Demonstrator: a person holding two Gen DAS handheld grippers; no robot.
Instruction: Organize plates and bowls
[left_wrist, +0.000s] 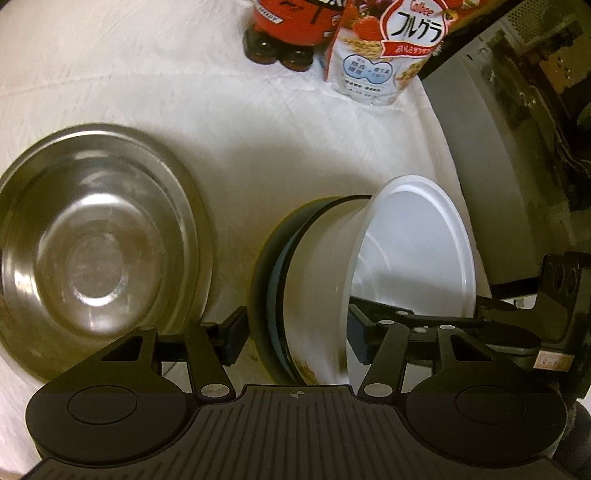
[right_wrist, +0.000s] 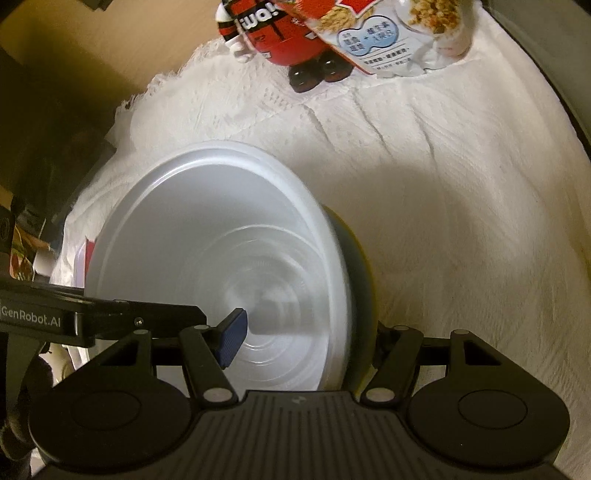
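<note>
Your white plastic bowl (left_wrist: 402, 266) is tipped on edge, nested against a dark teal-rimmed bowl (left_wrist: 271, 291) behind it. Your steel bowl (left_wrist: 96, 251) sits upright, left, apart, on white cloth.

White textured tablecloth (right_wrist: 461, 221), cereal bag (left_wrist: 391, 51), dim light

1. Bare tabletop (left_wrist: 258, 147) lies open between the steel bowl (left_wrist: 96, 247) and the tilted white bowl (left_wrist: 406, 251).
2. A cereal bag (left_wrist: 388, 55) and red toy (left_wrist: 291, 26) block the far edge.
3. To the white bowl's right in the right wrist view, cloth runs clear.
</note>
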